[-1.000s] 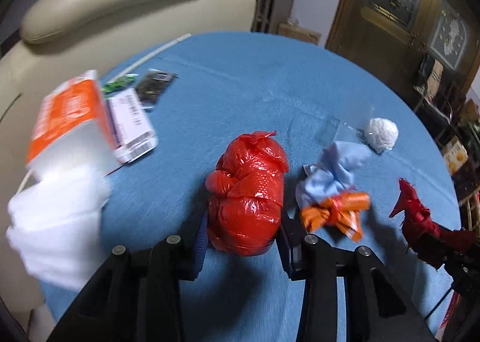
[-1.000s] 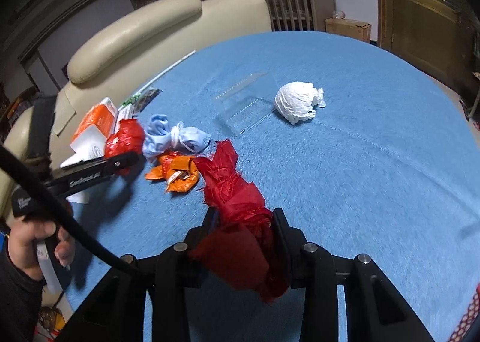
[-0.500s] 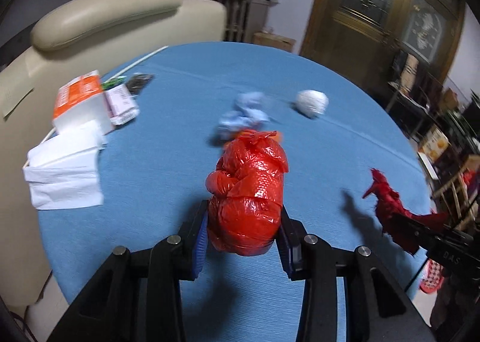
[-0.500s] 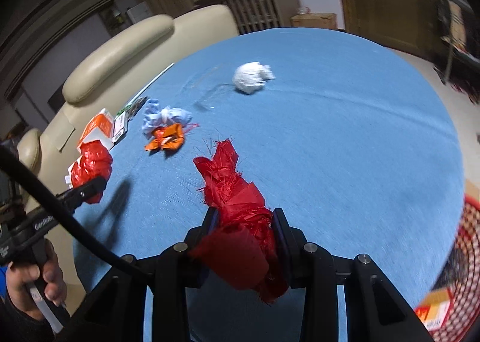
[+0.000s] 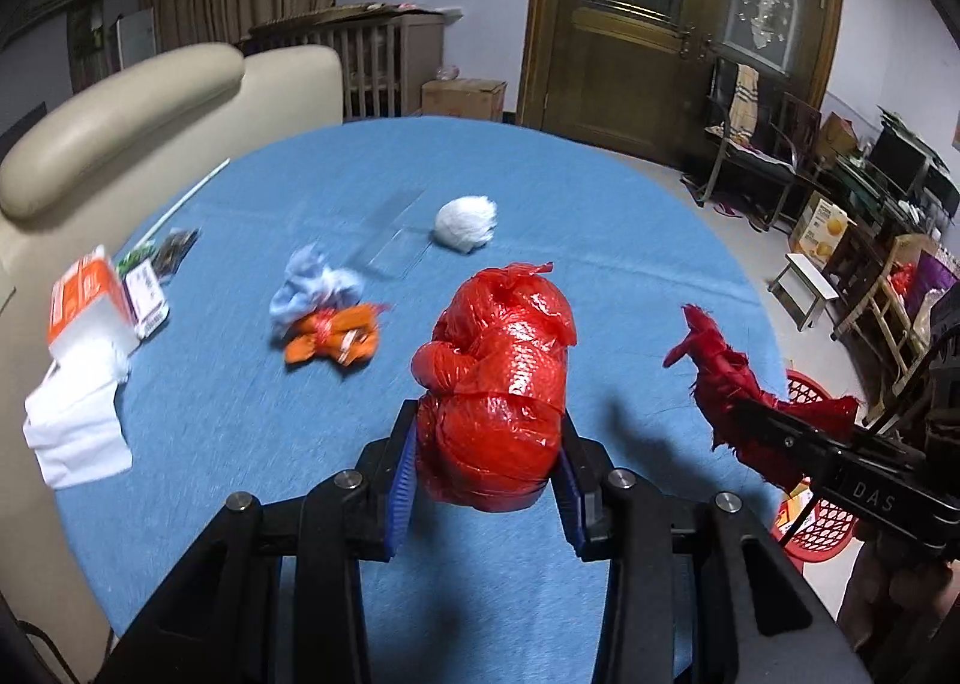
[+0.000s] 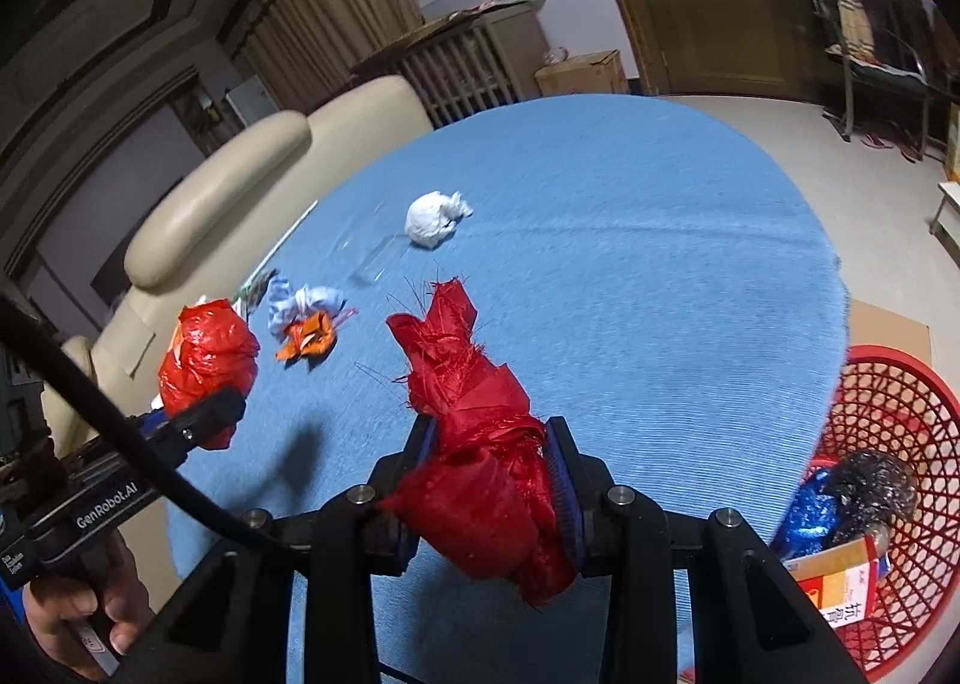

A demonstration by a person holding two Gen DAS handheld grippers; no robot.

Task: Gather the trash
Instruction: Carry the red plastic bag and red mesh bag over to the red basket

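Note:
My left gripper [image 5: 487, 474] is shut on a knotted red plastic bag [image 5: 498, 390] and holds it above the blue table [image 5: 252, 420]; the bag also shows in the right wrist view [image 6: 207, 354]. My right gripper [image 6: 489, 480] is shut on a crumpled red cloth scrap [image 6: 474, 432], held above the table near its right edge; the scrap also shows in the left wrist view [image 5: 738, 402]. A red mesh basket [image 6: 900, 444] with some trash in it stands on the floor beside the table.
On the table lie a white paper ball [image 5: 465, 222], a light blue wad [image 5: 312, 288] against an orange wrapper [image 5: 333, 339], a clear plastic piece [image 5: 390, 249], an orange-white box [image 5: 84, 300] and white tissues [image 5: 75, 432]. A beige chair [image 5: 120, 108] stands behind.
Both grippers have lifted and pulled back from the table centre with their loads. The red basket has come into the right wrist view.

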